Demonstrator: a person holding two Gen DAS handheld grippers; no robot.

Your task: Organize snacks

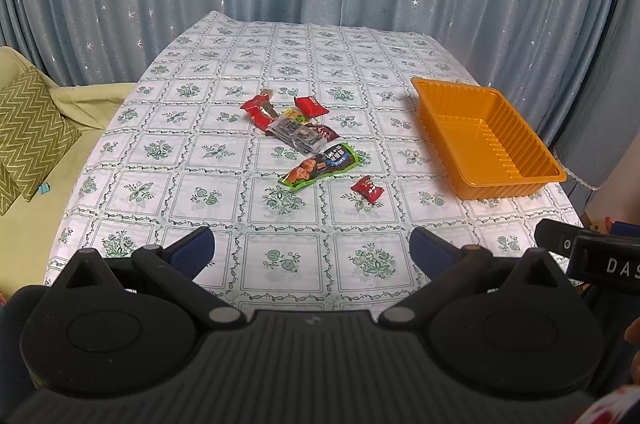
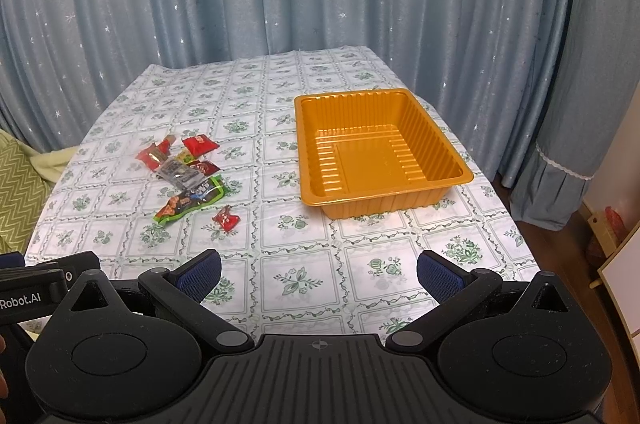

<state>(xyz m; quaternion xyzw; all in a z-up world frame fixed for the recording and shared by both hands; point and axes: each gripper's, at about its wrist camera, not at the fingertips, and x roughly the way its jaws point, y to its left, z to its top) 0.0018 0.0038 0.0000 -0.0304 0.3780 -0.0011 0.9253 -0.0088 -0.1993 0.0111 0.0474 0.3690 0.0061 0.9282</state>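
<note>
My left gripper and right gripper both hover spread, holding nothing. Seven snack packets lie clustered mid-table: four red, one green, one grey, one yellow. One orange tray sits right of them.
</note>
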